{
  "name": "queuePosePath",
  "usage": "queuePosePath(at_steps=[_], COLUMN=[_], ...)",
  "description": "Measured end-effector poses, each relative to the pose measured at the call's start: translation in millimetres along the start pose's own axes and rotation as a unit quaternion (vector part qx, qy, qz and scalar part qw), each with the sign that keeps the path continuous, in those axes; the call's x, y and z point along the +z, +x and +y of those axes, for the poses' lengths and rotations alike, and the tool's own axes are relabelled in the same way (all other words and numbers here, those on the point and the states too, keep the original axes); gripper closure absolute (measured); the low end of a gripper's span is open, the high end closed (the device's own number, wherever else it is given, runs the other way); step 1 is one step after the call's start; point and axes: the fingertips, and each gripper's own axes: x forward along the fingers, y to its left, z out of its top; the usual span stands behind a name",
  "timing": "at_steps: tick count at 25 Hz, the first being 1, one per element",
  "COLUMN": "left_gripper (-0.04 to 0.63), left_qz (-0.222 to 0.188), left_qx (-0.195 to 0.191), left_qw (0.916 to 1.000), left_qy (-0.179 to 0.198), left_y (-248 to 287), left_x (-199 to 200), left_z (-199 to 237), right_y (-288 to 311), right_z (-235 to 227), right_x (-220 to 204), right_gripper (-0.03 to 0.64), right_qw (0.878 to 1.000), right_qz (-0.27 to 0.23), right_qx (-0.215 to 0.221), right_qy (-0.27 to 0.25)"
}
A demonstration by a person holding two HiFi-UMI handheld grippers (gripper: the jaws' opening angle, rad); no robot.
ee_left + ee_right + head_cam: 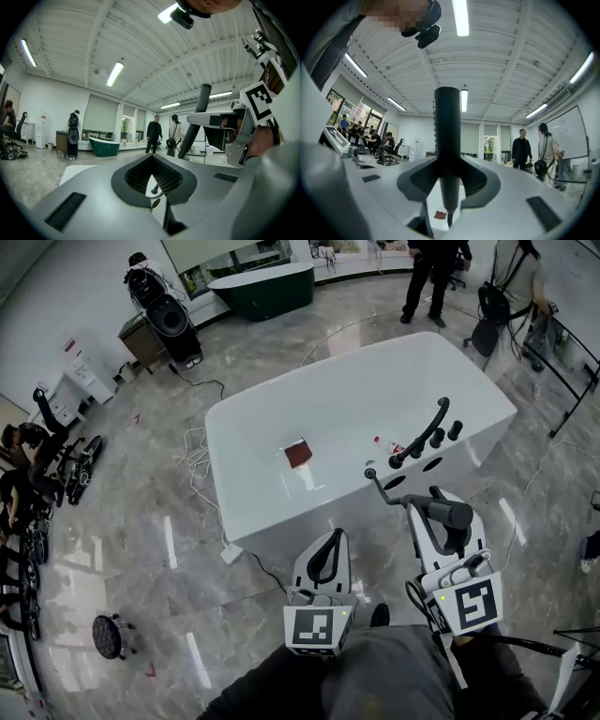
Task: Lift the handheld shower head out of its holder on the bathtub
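Observation:
The white bathtub (pixel 272 521) stands in front of me, with a black faucet (pixel 427 432) and dark holes (pixel 412 472) on its right rim. My right gripper (pixel 439 526) is shut on the dark handle of the shower head (pixel 455 514), held off the rim near the tub's near right corner. A thin black piece (pixel 380 486) runs from it toward the rim. In the right gripper view the handle (pixel 447 122) stands upright between the pads of the gripper (pixel 449 173). My left gripper (pixel 333 538) (pixel 151 159) is shut and holds nothing. It sees the handle (pixel 199 112) at its right.
A small red-brown square (pixel 298 454) lies in the tub. White cable (pixel 192 456) trails on the marble floor at the tub's left. A black stool (pixel 108 634) stands at near left. A green tub (pixel 267 287) and standing people (pixel 427 277) are at the back.

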Motion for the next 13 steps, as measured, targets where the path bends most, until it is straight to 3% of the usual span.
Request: queuePosePath(at_steps=[13], left_gripper=[0.592], left_qz=[-0.003], left_qx=[0.011], left_qw=[0.9999], left_qy=[-0.001], left_y=[-3.5], left_x=[1.3], left_z=[1.3], right_y=[2.3], right_z=[2.3], right_x=[0.5], right_gripper=[0.477], right_qw=[1.000], right_qz=[-0.002], right_qx=[0.010], right_qy=[0.001])
